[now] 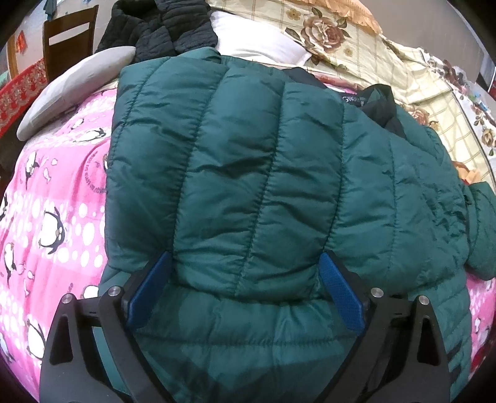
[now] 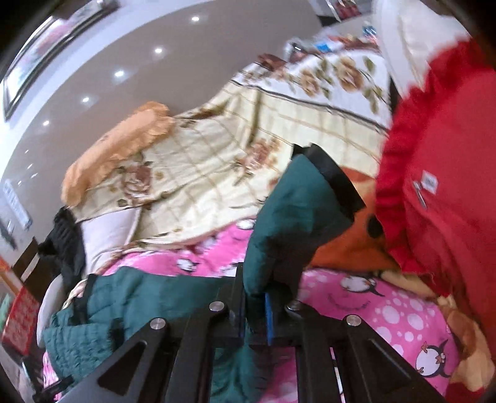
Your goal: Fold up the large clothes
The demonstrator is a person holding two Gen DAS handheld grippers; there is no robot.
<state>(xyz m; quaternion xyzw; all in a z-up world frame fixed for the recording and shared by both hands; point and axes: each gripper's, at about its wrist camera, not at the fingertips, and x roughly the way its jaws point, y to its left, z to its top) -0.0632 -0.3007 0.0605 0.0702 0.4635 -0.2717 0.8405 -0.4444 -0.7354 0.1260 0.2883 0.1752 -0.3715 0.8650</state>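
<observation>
between right claw [image 2: 254,313] pads: jacket sleeve [image 2: 297,217].

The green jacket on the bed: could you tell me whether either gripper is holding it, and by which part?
The right gripper is shut on the green jacket's sleeve, below its black cuff. The left gripper is open over the jacket's body, holding nothing.

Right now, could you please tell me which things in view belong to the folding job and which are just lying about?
Belongs to the job:
green puffer jacket
its sleeve, clamped in the right tool
left tool, open

Just lying about:
black jacket
grey pillow
floral quilt
red garment
</observation>
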